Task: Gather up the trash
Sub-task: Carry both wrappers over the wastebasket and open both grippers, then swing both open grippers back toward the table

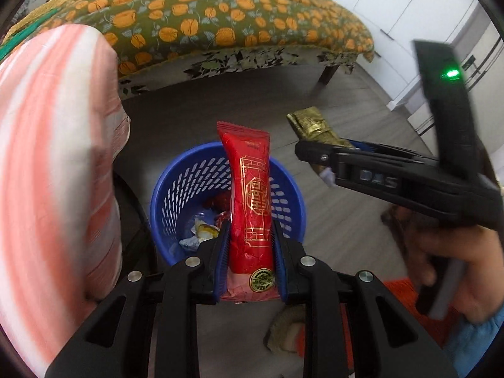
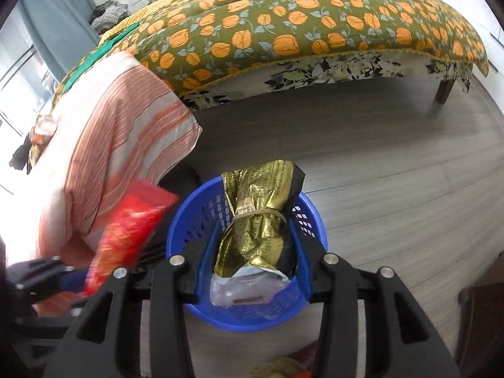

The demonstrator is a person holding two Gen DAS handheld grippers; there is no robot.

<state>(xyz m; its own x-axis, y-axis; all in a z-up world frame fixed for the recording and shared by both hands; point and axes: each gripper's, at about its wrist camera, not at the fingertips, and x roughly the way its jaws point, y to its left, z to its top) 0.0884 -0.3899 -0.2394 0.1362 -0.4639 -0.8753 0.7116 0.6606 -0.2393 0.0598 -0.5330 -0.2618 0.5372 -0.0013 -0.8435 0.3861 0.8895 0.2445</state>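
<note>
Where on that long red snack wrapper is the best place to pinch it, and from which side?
Low on its body, near the sealed end, pinched across its narrow width from the two long edges, as the left gripper does now. The red wrapper is long, slim and soft, so a low grip probably lets it drop cleanly into the blue basket.

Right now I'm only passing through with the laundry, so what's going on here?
A person is collecting trash with a handheld gripper in each hand. The left gripper is shut on a red wrapper, the right gripper on a gold foil packet. Both hang over a blue basket that already has some wrappers in it; nothing is dropped yet.
</note>
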